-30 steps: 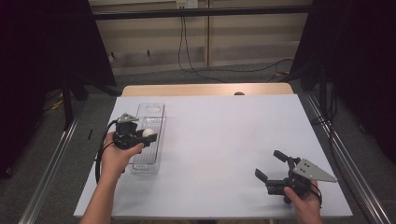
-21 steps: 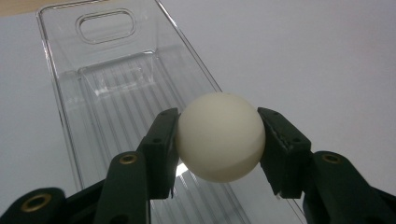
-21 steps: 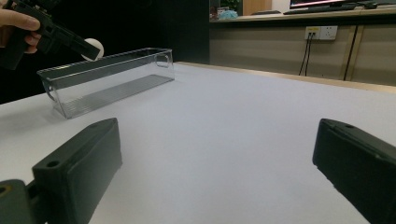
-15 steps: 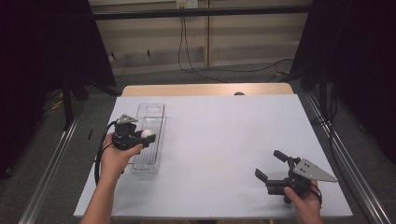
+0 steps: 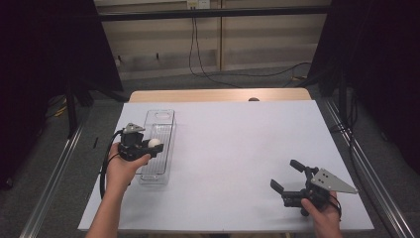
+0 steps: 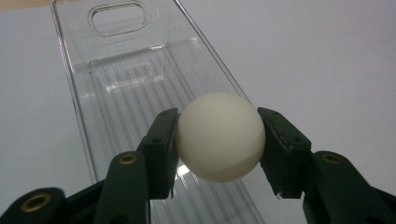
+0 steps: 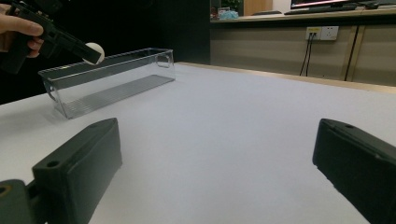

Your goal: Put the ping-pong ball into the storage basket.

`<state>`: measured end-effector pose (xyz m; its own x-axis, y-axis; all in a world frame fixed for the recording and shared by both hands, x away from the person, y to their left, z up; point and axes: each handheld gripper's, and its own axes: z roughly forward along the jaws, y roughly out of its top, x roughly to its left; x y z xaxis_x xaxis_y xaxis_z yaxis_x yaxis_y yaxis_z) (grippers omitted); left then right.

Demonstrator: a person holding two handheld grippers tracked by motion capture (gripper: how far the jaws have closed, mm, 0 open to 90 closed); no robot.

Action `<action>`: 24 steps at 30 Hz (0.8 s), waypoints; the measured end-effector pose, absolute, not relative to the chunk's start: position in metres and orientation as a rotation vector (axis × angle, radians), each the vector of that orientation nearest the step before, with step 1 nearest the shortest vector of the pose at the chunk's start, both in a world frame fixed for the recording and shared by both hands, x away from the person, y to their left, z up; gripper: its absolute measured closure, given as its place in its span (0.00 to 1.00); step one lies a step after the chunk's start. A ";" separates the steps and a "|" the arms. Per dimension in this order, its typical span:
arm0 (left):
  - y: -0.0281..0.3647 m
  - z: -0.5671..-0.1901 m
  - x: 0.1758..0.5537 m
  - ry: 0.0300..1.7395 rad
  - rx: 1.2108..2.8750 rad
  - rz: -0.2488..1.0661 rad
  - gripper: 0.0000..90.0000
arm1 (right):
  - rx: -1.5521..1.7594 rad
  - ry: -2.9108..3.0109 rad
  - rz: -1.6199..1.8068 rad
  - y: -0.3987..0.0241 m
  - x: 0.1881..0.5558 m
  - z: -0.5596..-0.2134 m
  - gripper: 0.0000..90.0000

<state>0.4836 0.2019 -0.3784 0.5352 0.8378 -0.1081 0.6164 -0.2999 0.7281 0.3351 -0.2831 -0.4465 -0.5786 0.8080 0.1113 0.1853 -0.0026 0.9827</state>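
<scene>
The left gripper view shows the left claw (image 6: 219,154) clamped on a white ball (image 6: 219,136), one black pad pressing on each side of it. Directly below and in front of this claw lies the clear plastic tray (image 6: 135,93), long and narrow, with a ribbed floor and a handle hole at its far end. In the high view the ball (image 5: 154,143) hangs over the middle part of the tray (image 5: 158,148), and in the right gripper view it seems to sit just above the rim, not inside.

I think the work in hand is to put the ball into the tray, and several things could go wrong. The ball is round and smooth and the pads touch it on small spots only, so a little tilt of the hand could let it slip out to the side. The ball looks light, so if the claw opens from this height it may bounce on the hard ribbed floor and jump over the low wall onto the white table (image 5: 237,148). The tray is narrow, so a release a bit off its middle line could strike the rim. The tray also looks light, and a push from the claw could move it.

The right claw (image 5: 288,177) stands wide apart and holds nothing, low over the table and well apart from the tray.
</scene>
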 end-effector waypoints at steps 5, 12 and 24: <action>0.204 -0.381 0.483 1.183 2.020 0.377 0.57 | 1.022 1.778 1.624 -0.283 0.335 -0.447 0.01; 0.205 -0.383 0.482 1.190 2.018 0.386 0.57 | 1.024 1.776 1.624 -0.283 0.335 -0.446 0.01; 0.206 -0.388 0.479 1.204 2.024 0.394 0.57 | 1.022 1.780 1.626 -0.283 0.335 -0.446 0.01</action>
